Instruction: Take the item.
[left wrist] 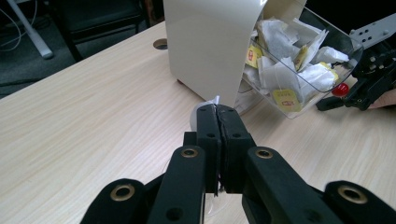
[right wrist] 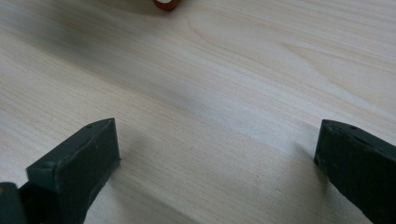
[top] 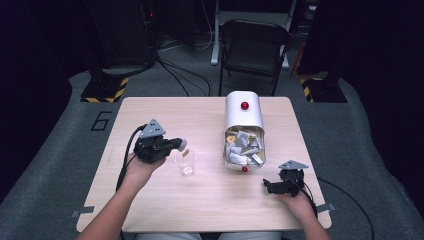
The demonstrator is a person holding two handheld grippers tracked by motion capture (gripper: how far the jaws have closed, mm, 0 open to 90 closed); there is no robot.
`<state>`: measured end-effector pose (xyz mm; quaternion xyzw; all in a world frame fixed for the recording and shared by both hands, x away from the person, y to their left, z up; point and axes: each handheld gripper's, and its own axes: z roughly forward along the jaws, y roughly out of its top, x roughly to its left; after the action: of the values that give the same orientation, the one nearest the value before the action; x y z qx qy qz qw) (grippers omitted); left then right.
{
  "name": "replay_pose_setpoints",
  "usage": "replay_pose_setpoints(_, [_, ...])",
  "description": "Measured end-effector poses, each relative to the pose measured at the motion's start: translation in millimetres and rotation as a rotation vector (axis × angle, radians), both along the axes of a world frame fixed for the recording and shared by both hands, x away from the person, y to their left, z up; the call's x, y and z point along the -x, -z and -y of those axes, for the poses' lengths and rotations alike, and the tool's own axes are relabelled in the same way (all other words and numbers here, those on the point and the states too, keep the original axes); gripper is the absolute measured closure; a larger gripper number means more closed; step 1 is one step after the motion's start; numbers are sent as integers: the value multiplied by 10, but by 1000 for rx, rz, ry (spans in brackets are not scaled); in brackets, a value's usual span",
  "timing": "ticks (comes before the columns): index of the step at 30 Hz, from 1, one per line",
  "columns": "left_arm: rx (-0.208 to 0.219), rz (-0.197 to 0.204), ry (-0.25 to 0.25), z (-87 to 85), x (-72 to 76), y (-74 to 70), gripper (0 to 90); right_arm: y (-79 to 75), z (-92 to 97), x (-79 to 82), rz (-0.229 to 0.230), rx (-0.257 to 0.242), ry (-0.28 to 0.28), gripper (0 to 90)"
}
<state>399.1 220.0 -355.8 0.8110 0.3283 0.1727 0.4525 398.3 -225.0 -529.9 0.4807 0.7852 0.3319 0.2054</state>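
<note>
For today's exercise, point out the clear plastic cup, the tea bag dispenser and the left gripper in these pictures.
clear plastic cup [top: 186, 164], high view, on its side wall.
tea bag dispenser [top: 243, 116], high view, on its white cover.
left gripper [left wrist: 218, 116], left gripper view, at its closed fingertips, pinching a tea bag.

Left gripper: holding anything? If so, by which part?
Yes. The left gripper is shut on a tea bag, pinching a white edge that sticks out past its fingers, above the clear cup. Right gripper is open, empty.
</note>
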Motion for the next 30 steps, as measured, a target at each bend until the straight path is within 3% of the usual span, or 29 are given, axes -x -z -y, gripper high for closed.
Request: replay_pose_setpoints(30, [-42, -82, -21, 20, -132, 494, 882, 0, 0, 0, 0, 0, 0, 0])
